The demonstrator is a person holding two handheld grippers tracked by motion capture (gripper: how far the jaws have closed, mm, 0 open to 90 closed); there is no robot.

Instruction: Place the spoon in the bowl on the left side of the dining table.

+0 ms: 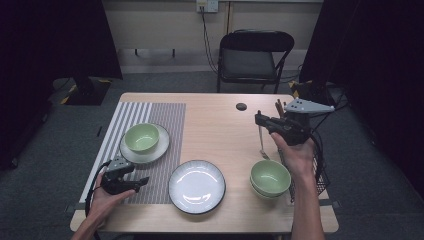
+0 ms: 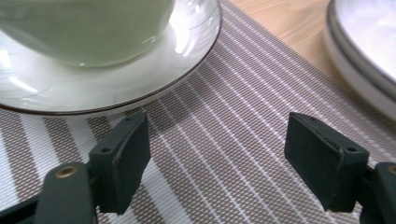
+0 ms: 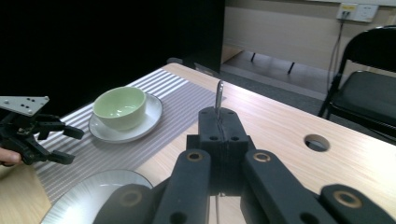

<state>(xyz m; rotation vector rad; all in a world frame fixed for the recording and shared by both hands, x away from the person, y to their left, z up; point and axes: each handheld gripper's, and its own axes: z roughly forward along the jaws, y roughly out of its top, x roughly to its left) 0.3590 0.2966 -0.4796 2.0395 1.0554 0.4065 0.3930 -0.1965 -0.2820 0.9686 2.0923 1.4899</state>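
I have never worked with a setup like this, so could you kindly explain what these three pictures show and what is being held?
No robot here: a person holds a two-jaw tool in each hand at a wooden table. The high view looks down from above; the other two come from cameras riding on the tools. The left gripper is open and empty, low over a striped placemat, near a green bowl on a saucer. The right gripper is raised and shut on a thin metal utensil, which hangs down in the high view; a spoon or fork, I cannot tell. An empty plate and stacked green bowls sit nearer the person.

No writing or labels can be read
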